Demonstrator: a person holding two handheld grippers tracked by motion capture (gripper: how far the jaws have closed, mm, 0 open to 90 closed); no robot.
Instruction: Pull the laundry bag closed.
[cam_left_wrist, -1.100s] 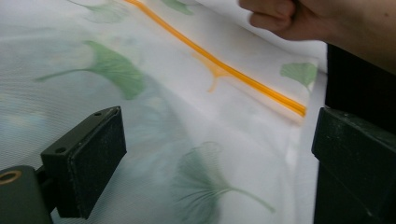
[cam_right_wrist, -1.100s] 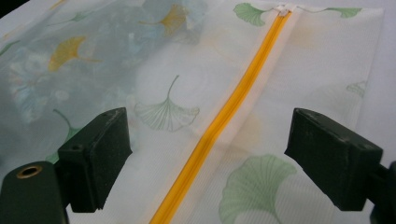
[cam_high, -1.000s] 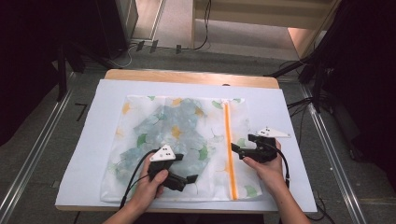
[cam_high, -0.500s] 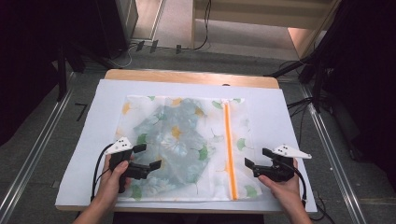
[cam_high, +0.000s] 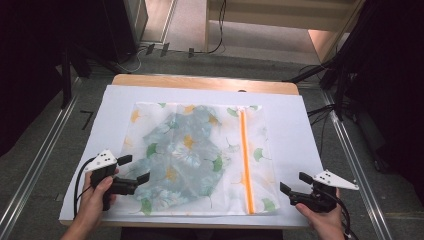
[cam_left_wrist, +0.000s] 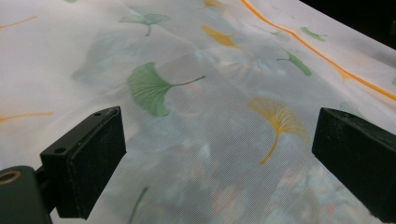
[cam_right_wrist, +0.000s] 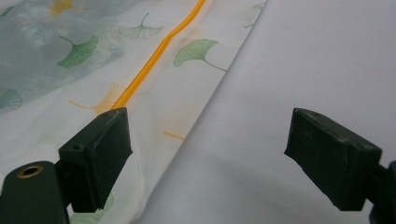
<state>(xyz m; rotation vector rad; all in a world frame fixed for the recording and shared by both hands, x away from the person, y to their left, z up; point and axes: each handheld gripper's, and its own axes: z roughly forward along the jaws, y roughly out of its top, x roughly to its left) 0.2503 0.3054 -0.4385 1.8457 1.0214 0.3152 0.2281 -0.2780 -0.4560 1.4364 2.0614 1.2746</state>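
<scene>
Flat on the white sheet (cam_high: 300, 130) that covers the table (cam_high: 200, 81) lies a see-through mesh bag (cam_high: 197, 155) printed with green and yellow fan-shaped leaves. An orange zipper (cam_high: 244, 160) runs front to back along the bag's right part. Through the mesh shows a bluish-green folded cloth (cam_high: 185, 150), though the weave blurs it too much to say what kind.

The left gripper (cam_high: 134, 170) is held in the person's left hand (cam_high: 97, 192) at the bag's near left corner, its jaws spread wide with nothing between them. In the left gripper view those jaws stand over the mesh, a green leaf (cam_left_wrist: 149, 88) and a yellow leaf (cam_left_wrist: 278, 119) showing between them; whether they touch the fabric is hard to tell.

The right gripper (cam_high: 295, 184) sits in the right hand (cam_high: 325, 220) near the table's front right corner, just beside the bag's right edge, jaws likewise wide apart and empty. In the right gripper view one jaw lies over the bag's border near the zipper (cam_right_wrist: 159, 51), the other over bare white sheet (cam_right_wrist: 317, 56).
</scene>
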